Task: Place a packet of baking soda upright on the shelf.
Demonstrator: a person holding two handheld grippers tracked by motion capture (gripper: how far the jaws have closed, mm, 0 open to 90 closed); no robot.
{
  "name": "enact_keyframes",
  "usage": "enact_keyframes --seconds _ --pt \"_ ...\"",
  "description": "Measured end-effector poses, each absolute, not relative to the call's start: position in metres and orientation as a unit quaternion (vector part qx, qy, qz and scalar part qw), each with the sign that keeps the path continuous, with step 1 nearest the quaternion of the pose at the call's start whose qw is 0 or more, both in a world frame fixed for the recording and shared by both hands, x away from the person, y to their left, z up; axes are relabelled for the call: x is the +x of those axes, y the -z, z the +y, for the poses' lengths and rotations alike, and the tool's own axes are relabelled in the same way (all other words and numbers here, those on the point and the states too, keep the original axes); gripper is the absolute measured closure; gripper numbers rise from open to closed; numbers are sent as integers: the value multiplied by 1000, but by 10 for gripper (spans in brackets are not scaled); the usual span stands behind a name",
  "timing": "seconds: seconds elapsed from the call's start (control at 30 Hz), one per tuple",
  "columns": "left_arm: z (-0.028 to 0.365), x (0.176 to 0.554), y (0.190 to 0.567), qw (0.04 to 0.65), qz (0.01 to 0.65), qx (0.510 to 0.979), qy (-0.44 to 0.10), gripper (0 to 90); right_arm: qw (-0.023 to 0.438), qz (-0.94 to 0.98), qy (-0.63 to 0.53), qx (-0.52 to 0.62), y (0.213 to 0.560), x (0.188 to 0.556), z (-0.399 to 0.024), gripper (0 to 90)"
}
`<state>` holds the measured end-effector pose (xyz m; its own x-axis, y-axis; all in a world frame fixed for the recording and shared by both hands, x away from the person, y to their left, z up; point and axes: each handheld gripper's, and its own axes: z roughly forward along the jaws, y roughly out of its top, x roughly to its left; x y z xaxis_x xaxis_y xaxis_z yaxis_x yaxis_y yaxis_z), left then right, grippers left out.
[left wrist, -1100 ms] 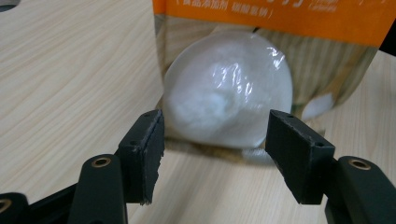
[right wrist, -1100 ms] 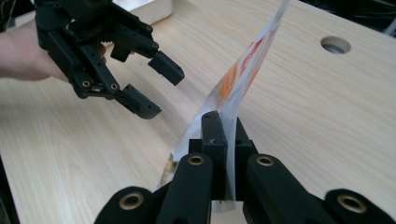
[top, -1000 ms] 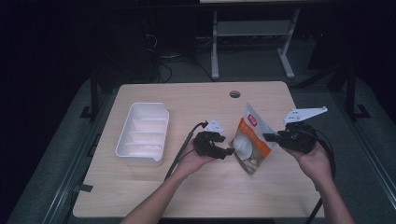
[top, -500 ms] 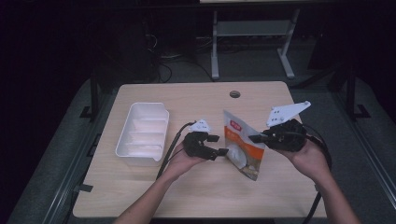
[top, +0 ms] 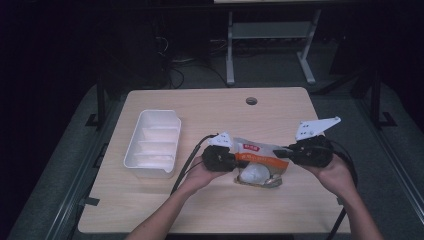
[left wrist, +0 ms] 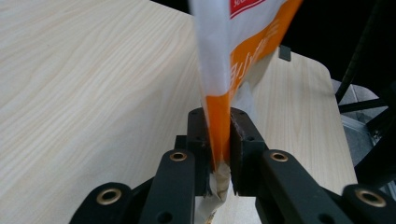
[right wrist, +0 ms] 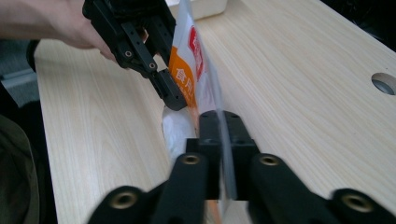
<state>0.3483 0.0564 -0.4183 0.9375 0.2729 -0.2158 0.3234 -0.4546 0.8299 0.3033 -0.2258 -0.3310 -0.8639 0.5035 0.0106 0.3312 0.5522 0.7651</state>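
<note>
A white and orange food pouch (top: 257, 161) with a clear window and a white lump inside hangs level above the table, stretched between both grippers. My left gripper (top: 235, 159) is shut on its orange end (left wrist: 219, 121); its jaws have just been closing on it. My right gripper (top: 278, 152) pinches the clear edge (right wrist: 224, 140) of the other end; its jaws have just been opening slightly, with the film still between them. In the right gripper view the left gripper (right wrist: 173, 99) grips the pouch (right wrist: 187, 70) farther off, held by a hand.
A white divided tray (top: 131, 150) sits on the left of the wooden table (top: 225, 110). A round cable hole (top: 251, 100) lies near the far edge. Black cables trail from both grippers toward the front. Dark floor and a metal stand lie beyond the table.
The pouch has tipped from upright to level. The left gripper, open beside it before, has closed on its left end. The right hand has shifted right with the other end.
</note>
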Motion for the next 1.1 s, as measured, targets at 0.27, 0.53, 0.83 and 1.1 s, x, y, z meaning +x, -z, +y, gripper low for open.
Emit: enact_keyframes --seconds 0.27,0.53,0.83,1.1 --pt "56 348 418 489 177 854 22 811 81 853 -440 270 355 304 -244 567" --pt "55 347 417 488 174 855 18 809 59 841 -452 291 389 307 -245 592" --pt "55 344 416 486 173 857 14 805 38 841 -456 289 408 314 -231 767" --pt "58 342 415 481 177 859 2 744 40 846 -455 274 407 313 -224 896"
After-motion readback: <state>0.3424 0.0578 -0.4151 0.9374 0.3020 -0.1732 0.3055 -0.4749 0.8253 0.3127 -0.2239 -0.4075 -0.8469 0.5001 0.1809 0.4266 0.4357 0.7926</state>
